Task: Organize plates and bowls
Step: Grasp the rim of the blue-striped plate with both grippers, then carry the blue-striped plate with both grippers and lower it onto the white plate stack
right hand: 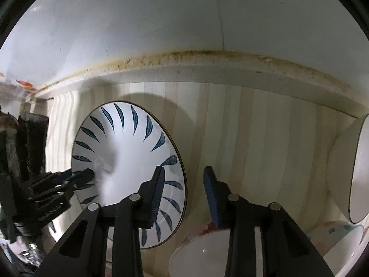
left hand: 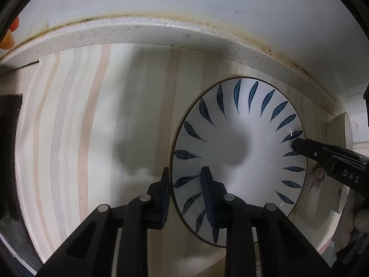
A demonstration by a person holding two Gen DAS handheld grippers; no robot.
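A white plate [left hand: 253,152] with blue leaf strokes round its rim lies on a striped mat [left hand: 92,138]. My left gripper [left hand: 185,170] points down over the plate's left rim. Its outer pad lies against the rim's edge and its inner pad rests on the plate's inner slope. In the right wrist view the same plate [right hand: 129,152] sits left of centre. My right gripper [right hand: 184,169] straddles the right rim, one finger over the plate and the other outside it, with a strip of mat showing between that pad and the rim. Each view shows the other gripper [left hand: 297,145] [right hand: 88,174] at the opposite rim.
A speckled ledge [left hand: 184,32] with stained sealant runs along the back under a white wall. Right of the plate stand a white bowl with a red pattern [right hand: 200,256], a dotted bowl [right hand: 341,237] and a tall white bowl [right hand: 359,173]. A dark object [left hand: 9,150] is at the far left.
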